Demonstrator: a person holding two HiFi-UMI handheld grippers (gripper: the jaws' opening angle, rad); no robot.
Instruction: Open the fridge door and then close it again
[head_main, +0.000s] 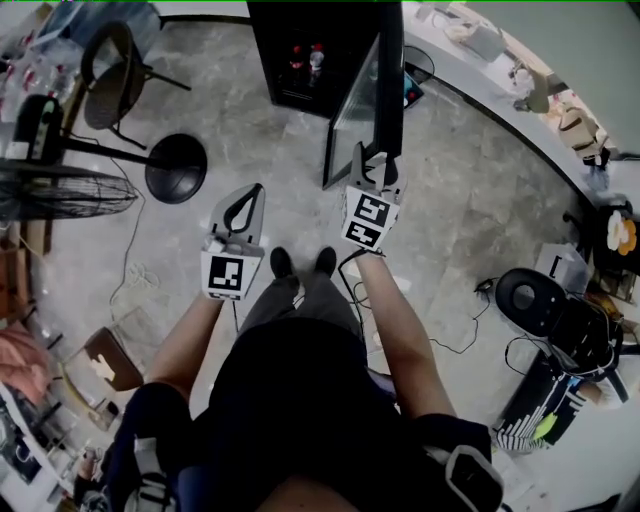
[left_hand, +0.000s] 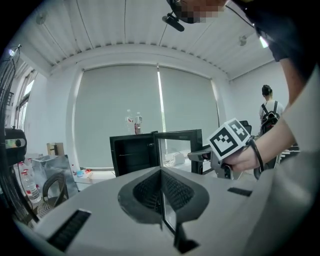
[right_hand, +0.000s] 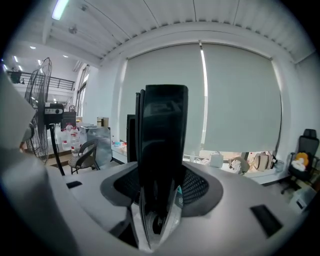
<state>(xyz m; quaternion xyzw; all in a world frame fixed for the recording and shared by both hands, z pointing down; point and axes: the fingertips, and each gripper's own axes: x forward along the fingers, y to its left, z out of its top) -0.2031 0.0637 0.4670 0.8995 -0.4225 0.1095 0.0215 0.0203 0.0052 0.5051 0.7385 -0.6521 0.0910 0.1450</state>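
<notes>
Fridge (head_main: 300, 60), black, stands on the floor in the head view with its glass fridge door (head_main: 355, 110) swung wide open. The right gripper (head_main: 374, 165) is at the free edge of the fridge door, and the left gripper (head_main: 256, 195) is held in the air beside it, apart.

Left gripper view: the jaws are pressed together with nothing between them, and the open fridge is ahead.

Right gripper view: the edge of the fridge door (right_hand: 162, 130) stands upright between the jaws, which clamp it.

2 bottles (left_hand: 134, 122) atop fridge (left_hand: 131, 155)
</notes>
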